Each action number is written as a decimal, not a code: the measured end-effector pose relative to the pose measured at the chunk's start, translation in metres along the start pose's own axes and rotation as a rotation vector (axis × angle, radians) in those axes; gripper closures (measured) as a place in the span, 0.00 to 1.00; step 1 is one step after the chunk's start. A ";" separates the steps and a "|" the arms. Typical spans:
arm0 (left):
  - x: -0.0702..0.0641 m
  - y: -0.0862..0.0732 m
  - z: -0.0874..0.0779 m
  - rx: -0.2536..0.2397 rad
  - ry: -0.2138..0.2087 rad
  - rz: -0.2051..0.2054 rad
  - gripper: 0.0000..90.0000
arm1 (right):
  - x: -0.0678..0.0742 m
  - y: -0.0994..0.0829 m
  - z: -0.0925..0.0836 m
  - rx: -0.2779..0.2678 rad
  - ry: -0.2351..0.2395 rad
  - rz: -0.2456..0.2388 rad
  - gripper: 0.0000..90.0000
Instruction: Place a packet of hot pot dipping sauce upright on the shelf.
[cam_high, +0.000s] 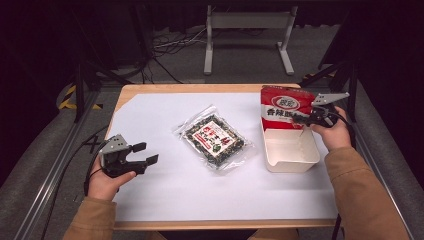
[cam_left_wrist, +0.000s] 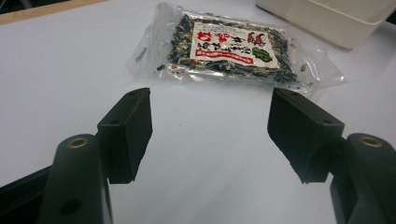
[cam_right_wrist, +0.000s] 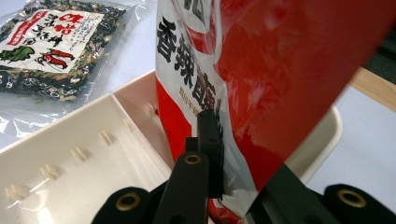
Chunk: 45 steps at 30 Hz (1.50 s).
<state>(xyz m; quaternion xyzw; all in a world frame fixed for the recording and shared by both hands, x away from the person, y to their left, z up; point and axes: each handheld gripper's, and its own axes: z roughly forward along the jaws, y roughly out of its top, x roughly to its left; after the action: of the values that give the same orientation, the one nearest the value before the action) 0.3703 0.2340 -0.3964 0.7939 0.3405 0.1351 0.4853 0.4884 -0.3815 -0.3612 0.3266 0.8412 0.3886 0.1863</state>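
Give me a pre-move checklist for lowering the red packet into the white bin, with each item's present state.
1. Grip: the right hand-held gripper is shut on the red packet, pads pinching its edge: ok.
2. Packet over the white bin: in the right gripper view its lower end hangs inside the rim: ok.
3. Bin has room: the floor in view is bare: ok.
4. Packet upright: it stands tall at the bin's far end; whether it will lie flat: cannot tell.
5. Left hand-held gripper out of the way: open, holding nothing, at the table's left: ok.
6. Clear seaweed packet apart from the bin: lies flat beside it, not touching: ok.
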 end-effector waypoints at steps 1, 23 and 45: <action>-0.001 0.000 0.000 -0.001 -0.002 -0.009 0.35 | 0.000 -0.001 0.000 -0.001 -0.002 0.000 0.98; -0.004 0.006 0.008 -0.001 -0.018 0.011 0.35 | 0.018 0.005 -0.037 -0.149 -0.104 0.091 0.45; -0.012 0.026 0.013 -0.013 -0.030 0.015 0.37 | 0.078 -0.003 -0.093 -0.237 -0.110 0.040 0.42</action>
<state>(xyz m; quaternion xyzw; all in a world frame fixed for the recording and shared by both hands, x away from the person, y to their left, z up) 0.3794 0.2094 -0.3788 0.7951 0.3264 0.1290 0.4947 0.3780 -0.3781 -0.3093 0.3399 0.7712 0.4705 0.2614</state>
